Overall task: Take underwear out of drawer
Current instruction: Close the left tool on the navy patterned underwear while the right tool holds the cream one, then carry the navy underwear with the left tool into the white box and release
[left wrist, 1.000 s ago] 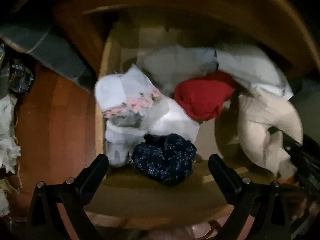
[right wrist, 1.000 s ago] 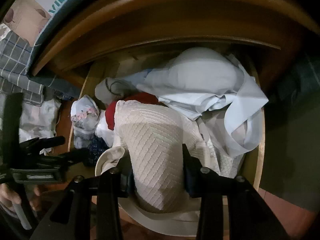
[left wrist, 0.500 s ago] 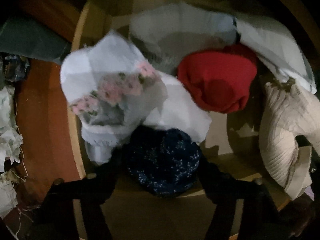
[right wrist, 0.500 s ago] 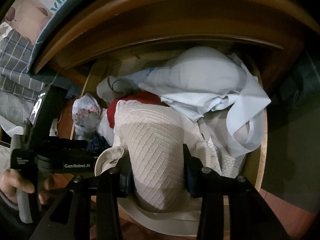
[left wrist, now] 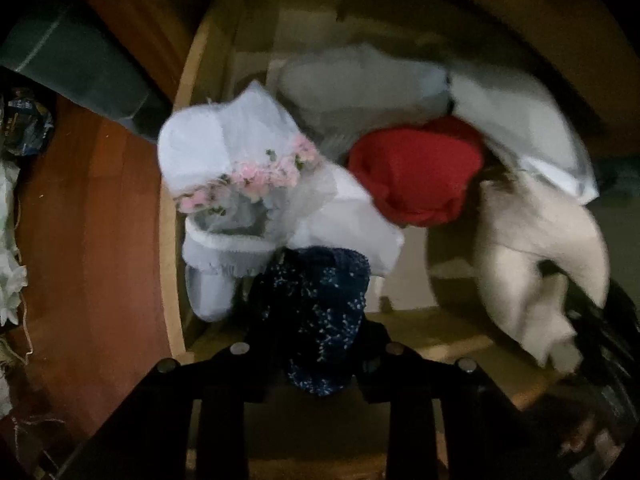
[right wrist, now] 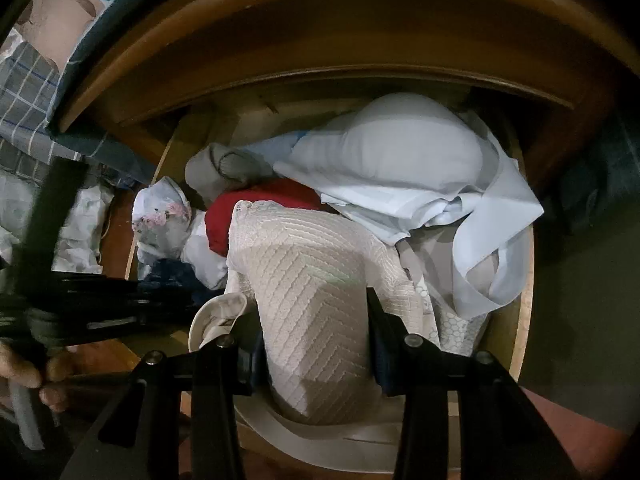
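An open wooden drawer (left wrist: 168,280) holds several garments. My left gripper (left wrist: 316,332) points straight down into its near left corner. Its jaws are closing, and the navy speckled underwear (left wrist: 320,300) is pinched between them. Around it lie a white lace piece with pink flowers (left wrist: 240,168) and a red garment (left wrist: 416,168). In the right wrist view my right gripper (right wrist: 312,320) is shut on a cream ribbed underwear (right wrist: 304,280), which is lifted over the drawer's front. The left gripper (right wrist: 120,300) and the hand (right wrist: 24,368) holding it show at the left.
Pale blue and grey clothes (right wrist: 420,168) fill the back and right of the drawer, under the cabinet front (right wrist: 320,40). Reddish wooden floor (left wrist: 80,220) lies left of the drawer, with white lacy fabric (left wrist: 8,280) and a dark green cloth (left wrist: 80,64) on it.
My left gripper has sunk onto the navy underwear and its jaws have gone from wide open to closed around it. The right gripper still holds the cream piece in place.
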The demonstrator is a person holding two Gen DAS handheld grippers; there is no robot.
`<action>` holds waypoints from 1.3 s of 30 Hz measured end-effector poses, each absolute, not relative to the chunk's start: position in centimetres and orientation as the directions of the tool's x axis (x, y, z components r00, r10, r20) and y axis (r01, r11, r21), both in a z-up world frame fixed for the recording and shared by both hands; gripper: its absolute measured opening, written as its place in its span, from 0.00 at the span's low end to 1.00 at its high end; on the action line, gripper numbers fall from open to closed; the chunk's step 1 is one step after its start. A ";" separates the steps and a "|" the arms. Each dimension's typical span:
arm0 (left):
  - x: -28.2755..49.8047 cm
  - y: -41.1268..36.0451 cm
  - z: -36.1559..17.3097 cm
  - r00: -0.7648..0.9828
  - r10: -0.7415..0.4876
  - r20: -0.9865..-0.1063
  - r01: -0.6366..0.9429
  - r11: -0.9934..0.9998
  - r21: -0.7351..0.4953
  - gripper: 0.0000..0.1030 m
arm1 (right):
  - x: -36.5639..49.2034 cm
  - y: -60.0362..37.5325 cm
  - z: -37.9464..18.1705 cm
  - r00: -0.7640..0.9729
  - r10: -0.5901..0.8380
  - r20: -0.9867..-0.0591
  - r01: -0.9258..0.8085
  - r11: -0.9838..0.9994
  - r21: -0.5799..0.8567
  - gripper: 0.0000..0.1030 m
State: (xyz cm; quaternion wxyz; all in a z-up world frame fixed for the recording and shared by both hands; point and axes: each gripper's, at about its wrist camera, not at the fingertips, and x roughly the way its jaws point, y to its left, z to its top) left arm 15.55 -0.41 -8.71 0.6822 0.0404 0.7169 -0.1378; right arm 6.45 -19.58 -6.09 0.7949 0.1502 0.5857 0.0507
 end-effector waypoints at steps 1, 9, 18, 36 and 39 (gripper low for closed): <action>15.5 -0.2 -8.0 -0.054 -0.145 -0.988 0.244 0.958 -0.153 0.27 | 6.5 -19.6 -6.1 0.308 0.256 -0.916 0.098 0.950 0.298 0.38; 14.5 0.6 -1.4 0.019 -0.279 -0.960 0.336 0.906 -0.257 0.27 | 6.5 -19.6 -6.4 0.302 0.246 -0.921 0.108 0.951 0.290 0.38; 11.1 1.8 9.3 0.162 -0.383 -0.909 0.400 0.868 -0.295 0.27 | 6.6 -19.1 -6.7 0.293 0.225 -0.929 0.096 0.960 0.263 0.39; 24.9 -3.9 25.6 0.562 -0.460 -0.688 0.467 0.862 -0.195 0.27 | 6.6 -17.6 -6.9 0.288 0.174 -0.942 0.057 0.979 0.198 0.42; 28.2 -5.1 23.7 0.530 -0.441 -0.724 0.453 0.869 -0.199 0.27 | 6.7 -17.5 -6.9 0.285 0.172 -0.943 0.053 0.979 0.195 0.42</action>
